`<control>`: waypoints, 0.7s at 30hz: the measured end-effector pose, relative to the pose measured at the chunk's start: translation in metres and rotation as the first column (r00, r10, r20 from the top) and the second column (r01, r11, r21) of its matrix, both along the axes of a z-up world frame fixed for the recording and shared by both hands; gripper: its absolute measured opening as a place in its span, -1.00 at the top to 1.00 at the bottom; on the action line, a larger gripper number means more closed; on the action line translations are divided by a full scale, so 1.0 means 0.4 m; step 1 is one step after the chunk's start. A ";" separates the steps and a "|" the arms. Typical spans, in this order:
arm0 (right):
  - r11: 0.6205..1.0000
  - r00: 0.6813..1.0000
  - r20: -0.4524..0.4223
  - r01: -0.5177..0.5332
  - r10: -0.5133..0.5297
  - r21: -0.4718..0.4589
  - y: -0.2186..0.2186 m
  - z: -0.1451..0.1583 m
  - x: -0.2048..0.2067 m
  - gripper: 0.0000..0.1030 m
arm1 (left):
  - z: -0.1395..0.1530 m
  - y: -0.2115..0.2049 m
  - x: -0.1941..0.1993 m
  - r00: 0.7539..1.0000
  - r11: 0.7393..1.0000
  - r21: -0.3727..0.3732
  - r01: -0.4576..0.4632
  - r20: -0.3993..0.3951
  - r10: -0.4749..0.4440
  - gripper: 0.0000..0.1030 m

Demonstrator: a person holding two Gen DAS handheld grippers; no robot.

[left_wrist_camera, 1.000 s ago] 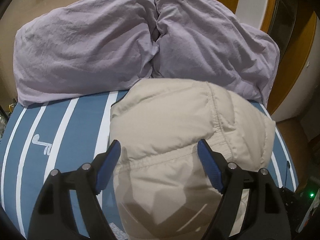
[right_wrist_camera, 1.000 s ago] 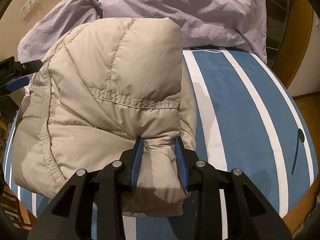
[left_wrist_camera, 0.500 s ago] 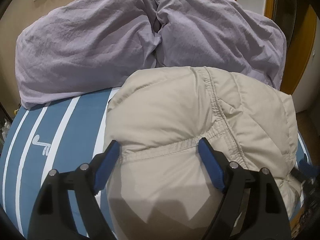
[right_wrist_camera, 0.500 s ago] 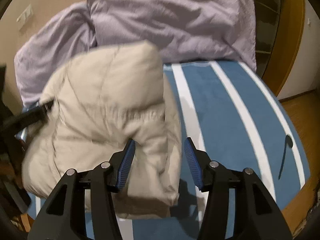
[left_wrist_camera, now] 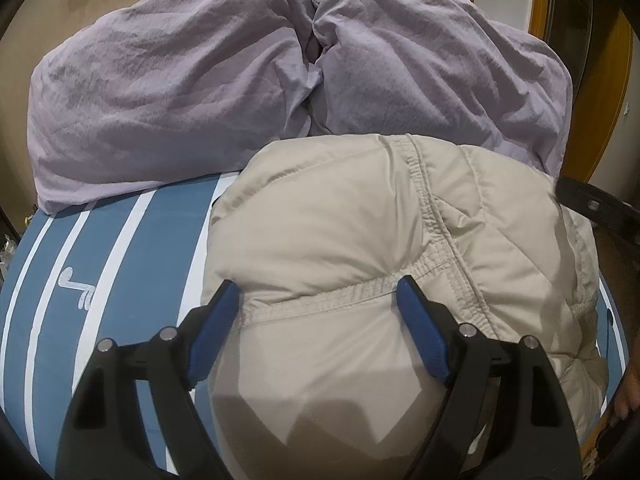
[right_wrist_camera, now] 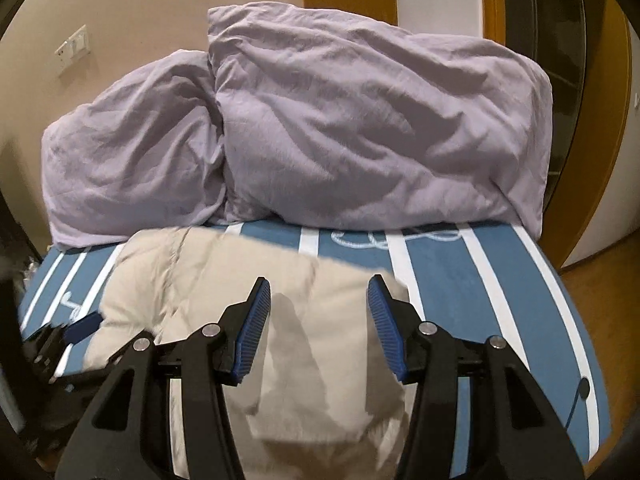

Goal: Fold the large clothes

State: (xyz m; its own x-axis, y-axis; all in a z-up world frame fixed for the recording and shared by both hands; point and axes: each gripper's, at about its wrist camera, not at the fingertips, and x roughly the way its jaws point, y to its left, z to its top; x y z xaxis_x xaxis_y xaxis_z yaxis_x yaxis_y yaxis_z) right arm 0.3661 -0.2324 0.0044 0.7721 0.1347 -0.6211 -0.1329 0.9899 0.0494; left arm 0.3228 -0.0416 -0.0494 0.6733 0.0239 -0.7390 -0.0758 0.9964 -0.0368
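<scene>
A beige puffy jacket (left_wrist_camera: 360,232) lies bunched in a folded bundle on the blue striped bed (left_wrist_camera: 160,240). My left gripper (left_wrist_camera: 318,304) is open and sits low over the bundle's near end. Its blue pads straddle a stitched bulge, and the left pad is at the jacket's edge. In the right wrist view the jacket (right_wrist_camera: 192,280) lies below and ahead of my right gripper (right_wrist_camera: 320,300). That gripper is open and lifted clear, with nothing between its pads. A blue pad of the left gripper (right_wrist_camera: 80,326) shows at the jacket's left side.
Two lilac pillows (right_wrist_camera: 132,152) (right_wrist_camera: 380,132) lean against the wall at the head of the bed. A wooden door frame (right_wrist_camera: 592,120) stands on the right. Bare striped sheet (right_wrist_camera: 480,280) lies to the right of the jacket. A hand's fingers (left_wrist_camera: 628,396) show at the far right.
My right gripper let go of the jacket's folded edge, opened, and rose back away from it. My left gripper sank slightly onto the bundle, its jaws unchanged.
</scene>
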 end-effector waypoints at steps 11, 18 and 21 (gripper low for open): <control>0.999 0.997 -0.054 0.052 -0.052 -0.006 -0.009 -0.123 0.032 -0.03 | 0.009 0.001 -0.006 1.000 1.000 -0.023 0.017 0.010 -0.017 -0.58; 0.998 0.996 -0.069 0.064 -0.063 0.004 -0.017 -0.164 0.041 -0.05 | 0.074 0.007 0.019 0.999 0.997 -0.070 0.029 0.025 -0.027 -0.58; 0.998 0.995 -0.069 0.067 -0.067 0.001 -0.016 -0.171 0.042 -0.05 | 0.109 0.000 0.046 0.998 0.998 -0.059 0.028 0.066 -0.025 -0.59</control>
State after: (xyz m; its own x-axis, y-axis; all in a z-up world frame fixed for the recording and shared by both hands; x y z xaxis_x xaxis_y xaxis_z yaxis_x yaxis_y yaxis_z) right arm 0.3830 -0.2388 -0.0639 0.7349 0.0865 -0.6726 -0.0625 0.9962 0.0599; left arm 0.3414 -0.0416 -0.0057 0.7197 -0.0374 -0.6933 -0.0448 0.9940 -0.1002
